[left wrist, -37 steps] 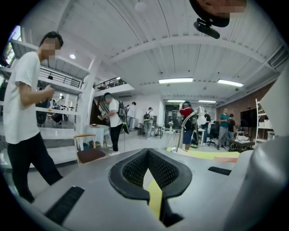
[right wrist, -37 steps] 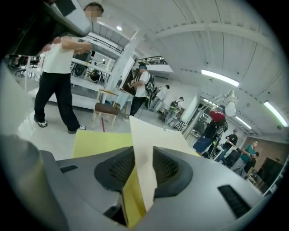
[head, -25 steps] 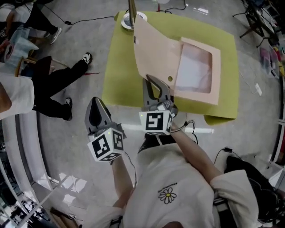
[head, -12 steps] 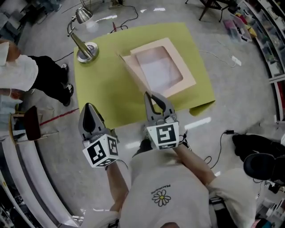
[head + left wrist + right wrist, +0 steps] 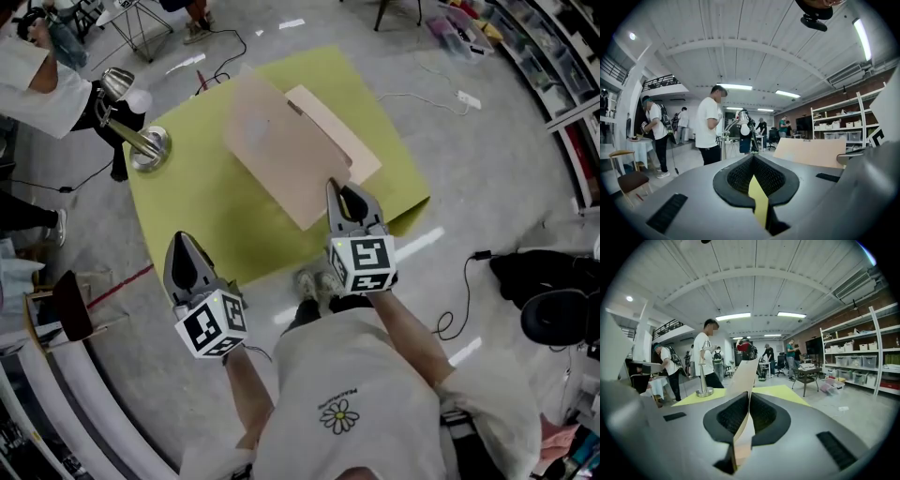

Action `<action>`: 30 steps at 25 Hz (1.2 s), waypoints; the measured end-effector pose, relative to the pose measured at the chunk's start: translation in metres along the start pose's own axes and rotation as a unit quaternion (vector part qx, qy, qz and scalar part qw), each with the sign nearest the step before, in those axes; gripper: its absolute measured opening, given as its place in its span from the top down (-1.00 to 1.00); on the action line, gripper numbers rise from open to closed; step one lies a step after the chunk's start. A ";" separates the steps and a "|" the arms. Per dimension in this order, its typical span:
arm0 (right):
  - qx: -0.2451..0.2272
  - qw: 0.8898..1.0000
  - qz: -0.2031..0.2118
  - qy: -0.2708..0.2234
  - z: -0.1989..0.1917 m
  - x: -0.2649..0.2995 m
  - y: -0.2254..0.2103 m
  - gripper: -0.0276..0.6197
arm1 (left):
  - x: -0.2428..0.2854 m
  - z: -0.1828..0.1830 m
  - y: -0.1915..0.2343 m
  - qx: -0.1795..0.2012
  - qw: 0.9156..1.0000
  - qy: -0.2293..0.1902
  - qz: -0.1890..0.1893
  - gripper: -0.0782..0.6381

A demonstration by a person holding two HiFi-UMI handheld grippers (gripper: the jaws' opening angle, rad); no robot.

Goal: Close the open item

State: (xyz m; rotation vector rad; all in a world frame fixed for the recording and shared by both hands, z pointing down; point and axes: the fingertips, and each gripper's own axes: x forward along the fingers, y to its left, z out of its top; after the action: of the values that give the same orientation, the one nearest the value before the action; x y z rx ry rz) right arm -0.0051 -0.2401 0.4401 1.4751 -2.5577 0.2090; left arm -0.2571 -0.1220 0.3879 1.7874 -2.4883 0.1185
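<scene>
Grey right gripper [image 5: 349, 192] pinches the near edge of the pale-pink cardboard box lid [image 5: 281, 150], which is tilted over its base [image 5: 352, 141] on the yellow-green tablecloth [image 5: 187, 197]. Grey left gripper [image 5: 183, 246] is pressed together and empty, near left. Recommended: lower the lid squarely and release only once flush.

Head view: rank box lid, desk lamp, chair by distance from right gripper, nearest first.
1. Box lid: clamped in the right gripper, directly ahead.
2. Desk lamp: on the green table, upper left.
3. Chair: on the floor, far left edge.
</scene>
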 end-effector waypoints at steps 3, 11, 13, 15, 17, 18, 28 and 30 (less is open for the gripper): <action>0.000 1.000 -0.019 0.007 -0.007 0.003 -0.018 0.86 | 0.002 -0.005 -0.010 0.000 1.000 0.004 -0.008 0.74; 0.048 0.995 -0.078 0.047 -0.032 0.027 -0.058 0.86 | 0.027 -0.008 -0.006 0.007 1.000 0.021 -0.015 0.74; 0.070 0.991 -0.093 0.060 -0.042 0.031 -0.070 0.86 | 0.031 -0.009 -0.009 0.009 1.000 0.022 -0.020 0.74; 0.096 0.987 -0.106 0.073 -0.052 0.034 -0.080 0.86 | 0.034 -0.011 -0.012 0.011 0.999 0.025 -0.026 0.74; 0.111 0.983 -0.116 0.085 -0.061 0.036 -0.087 0.86 | 0.038 -0.013 -0.016 0.012 0.999 0.028 -0.032 0.74; 0.114 0.982 -0.119 0.090 -0.064 0.038 -0.089 0.86 | 0.039 -0.014 -0.017 0.013 0.999 0.030 -0.035 0.74; 0.155 0.959 -0.180 0.157 -0.115 0.050 -0.111 0.81 | 0.053 -0.019 -0.026 0.012 0.998 0.035 -0.055 0.74; 0.179 0.952 -0.181 0.170 -0.119 0.053 -0.113 0.80 | 0.054 -0.019 -0.025 0.011 0.998 0.035 -0.057 0.74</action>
State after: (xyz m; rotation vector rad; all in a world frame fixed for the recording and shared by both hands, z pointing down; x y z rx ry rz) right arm 0.0774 -0.3159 0.5718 1.8095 -2.0073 0.8267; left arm -0.2502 -0.1784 0.4134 1.8958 -2.3406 0.1984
